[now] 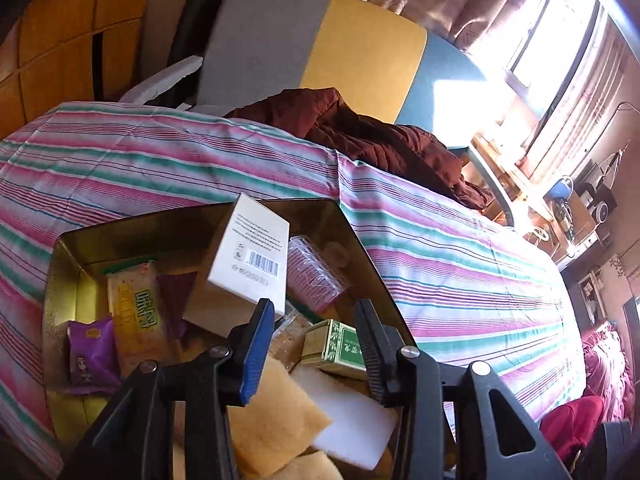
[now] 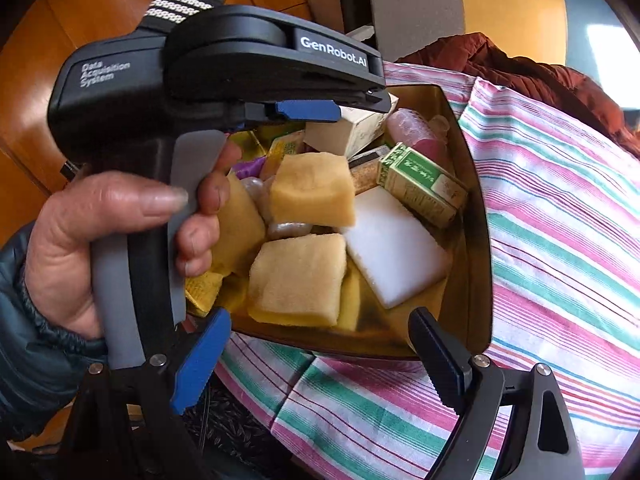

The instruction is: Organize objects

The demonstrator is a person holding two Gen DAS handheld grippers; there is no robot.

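Note:
A gold metal tin sits on a striped bedspread and holds a white barcode box, a green box, yellow sponges, a white foam block, a yellow snack pack and a purple packet. My left gripper hangs open over the tin, empty, with the white box just beyond its left finger. In the right wrist view the tin shows the sponges, foam block and green box. My right gripper is open and empty at the tin's near edge.
A dark red quilted garment lies on the bed beyond the tin. A grey, yellow and blue headboard stands behind it. A wooden wardrobe is at the left, and a window with curtains at the right. The left gripper's body and the hand holding it fill the right wrist view's left.

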